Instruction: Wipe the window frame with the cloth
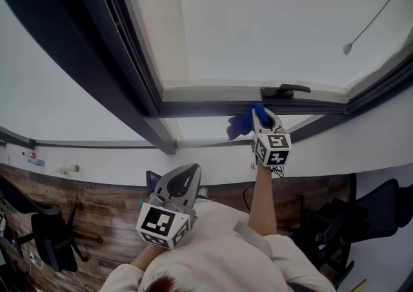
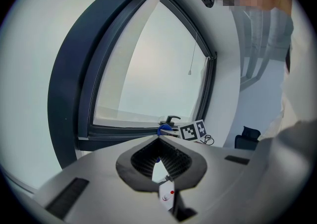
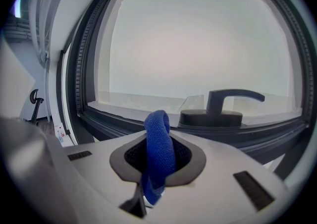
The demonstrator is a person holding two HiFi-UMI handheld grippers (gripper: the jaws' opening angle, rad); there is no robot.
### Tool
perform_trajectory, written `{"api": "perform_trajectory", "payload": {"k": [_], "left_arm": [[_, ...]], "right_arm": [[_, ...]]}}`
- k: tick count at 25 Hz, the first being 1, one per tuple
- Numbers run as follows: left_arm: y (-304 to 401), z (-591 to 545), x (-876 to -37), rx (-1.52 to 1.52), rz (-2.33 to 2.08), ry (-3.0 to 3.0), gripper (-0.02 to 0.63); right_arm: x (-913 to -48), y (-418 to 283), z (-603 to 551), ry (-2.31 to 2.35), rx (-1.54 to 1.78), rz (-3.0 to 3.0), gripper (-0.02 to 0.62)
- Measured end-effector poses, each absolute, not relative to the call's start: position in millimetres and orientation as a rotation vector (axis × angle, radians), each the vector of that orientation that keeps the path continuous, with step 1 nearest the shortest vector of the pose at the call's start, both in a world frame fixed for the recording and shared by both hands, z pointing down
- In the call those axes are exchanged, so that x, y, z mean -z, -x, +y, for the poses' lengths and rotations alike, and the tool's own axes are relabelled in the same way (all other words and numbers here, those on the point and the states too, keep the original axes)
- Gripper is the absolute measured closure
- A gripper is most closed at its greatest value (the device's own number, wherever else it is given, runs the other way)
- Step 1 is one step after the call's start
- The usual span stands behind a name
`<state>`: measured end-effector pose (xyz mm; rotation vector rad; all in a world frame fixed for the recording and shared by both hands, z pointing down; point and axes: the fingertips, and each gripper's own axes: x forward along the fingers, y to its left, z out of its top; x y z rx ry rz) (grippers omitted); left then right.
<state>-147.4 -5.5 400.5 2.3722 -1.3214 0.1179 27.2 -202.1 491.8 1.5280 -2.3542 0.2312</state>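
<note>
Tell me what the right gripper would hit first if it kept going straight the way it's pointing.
Probably the dark window frame, on its lower rail just left of the handle. The blue cloth sticking out of the right gripper would touch before the jaws, though depth is hard to judge.

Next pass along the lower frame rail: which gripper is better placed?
Right. The right gripper has its jaws shut on the blue cloth, up at the lower frame rail beside the window handle. The left gripper is low by the person's chest, jaws together on nothing, away from that rail.
</note>
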Motion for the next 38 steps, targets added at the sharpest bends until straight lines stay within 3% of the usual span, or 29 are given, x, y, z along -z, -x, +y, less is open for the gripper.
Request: {"api": "perform_trajectory", "payload": {"k": [38], "left_arm": [[134.4,-13.4,-400.8,-0.127,-1.325,-2.363,0.601]], "right_arm": [[-489.9,-105.6,-211.0,-1.739,-0.270,-2.266,0.545]]}}
